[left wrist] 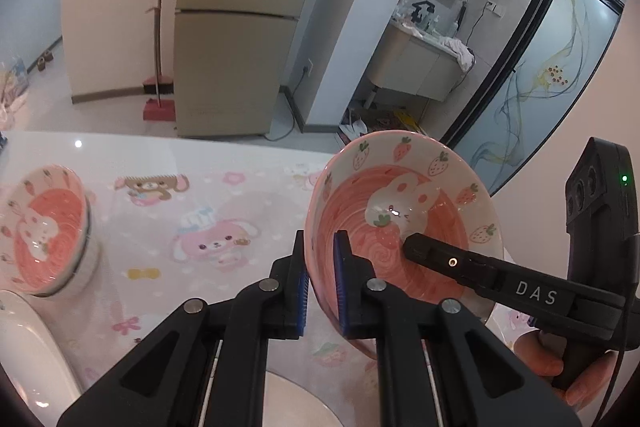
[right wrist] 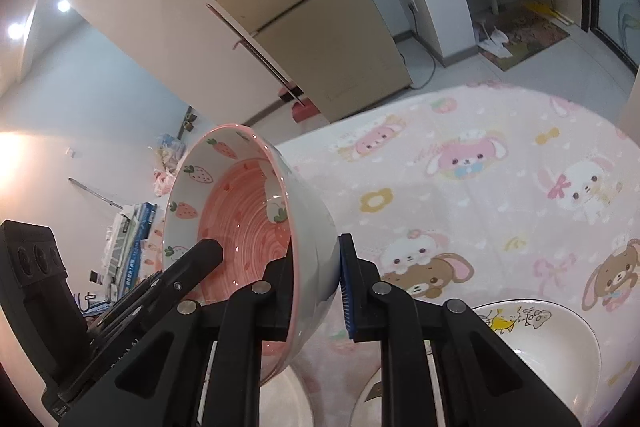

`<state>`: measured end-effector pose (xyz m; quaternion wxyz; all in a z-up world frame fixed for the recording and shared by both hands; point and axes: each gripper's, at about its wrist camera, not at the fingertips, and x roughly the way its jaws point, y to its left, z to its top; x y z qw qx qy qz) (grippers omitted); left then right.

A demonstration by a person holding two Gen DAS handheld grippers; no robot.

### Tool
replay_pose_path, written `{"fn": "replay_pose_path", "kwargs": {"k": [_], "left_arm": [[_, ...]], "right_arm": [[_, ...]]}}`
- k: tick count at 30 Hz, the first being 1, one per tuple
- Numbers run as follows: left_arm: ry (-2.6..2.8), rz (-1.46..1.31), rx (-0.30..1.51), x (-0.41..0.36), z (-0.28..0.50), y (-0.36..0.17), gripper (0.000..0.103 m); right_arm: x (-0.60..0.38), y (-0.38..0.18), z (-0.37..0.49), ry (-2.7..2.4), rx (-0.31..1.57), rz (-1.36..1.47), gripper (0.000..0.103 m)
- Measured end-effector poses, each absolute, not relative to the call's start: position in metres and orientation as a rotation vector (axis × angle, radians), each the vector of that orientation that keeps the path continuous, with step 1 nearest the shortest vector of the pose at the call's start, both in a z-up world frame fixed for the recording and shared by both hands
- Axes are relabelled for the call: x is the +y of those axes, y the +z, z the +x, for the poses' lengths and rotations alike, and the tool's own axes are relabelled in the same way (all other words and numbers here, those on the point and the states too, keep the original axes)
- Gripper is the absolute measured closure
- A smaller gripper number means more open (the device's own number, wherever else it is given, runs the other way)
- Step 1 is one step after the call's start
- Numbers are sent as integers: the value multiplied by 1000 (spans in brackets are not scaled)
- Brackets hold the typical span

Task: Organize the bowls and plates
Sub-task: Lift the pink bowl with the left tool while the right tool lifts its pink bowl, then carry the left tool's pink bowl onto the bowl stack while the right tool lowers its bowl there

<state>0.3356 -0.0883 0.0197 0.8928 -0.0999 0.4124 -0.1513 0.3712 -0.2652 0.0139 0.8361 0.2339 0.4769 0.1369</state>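
Right now I have both grippers clenched on one pink ceramic bowl with a strawberry-and-rabbit print (left wrist: 400, 215), lifted tilted above the pink cartoon-animal tablecloth (left wrist: 168, 227). My left gripper (left wrist: 322, 279) pinches the bowl's near-left rim between its blue pads, one finger inside and one outside. My right gripper (right wrist: 316, 287) clamps the opposite wall the same way. A second matching pink bowl (left wrist: 44, 231) sits on the cloth well to the left. White plates (right wrist: 540, 339) lie below, near the table edge.
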Motion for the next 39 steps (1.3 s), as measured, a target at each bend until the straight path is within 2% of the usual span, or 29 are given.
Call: {"fn": "replay_pose_path", "kwargs": {"k": [11, 16, 21, 24, 29, 39], "left_arm": [[-283, -179, 705, -62, 306, 102, 93], [-251, -211, 630, -20, 288, 137, 93], [-184, -227, 561, 32, 275, 162, 93], [-126, -320, 509, 70, 268, 164, 93], [-52, -308, 465, 110, 258, 150, 93], [-16, -324, 617, 147, 300, 83, 94]], "right_arm": [[-229, 108, 332, 302, 824, 445, 84], [-187, 162, 323, 367, 734, 400, 82], [-139, 182, 326, 431, 700, 462, 82], [-104, 182, 327, 491, 686, 476, 82], [-49, 153, 336, 559, 741, 463, 82], [-7, 75, 372, 544, 855, 401, 82]]}}
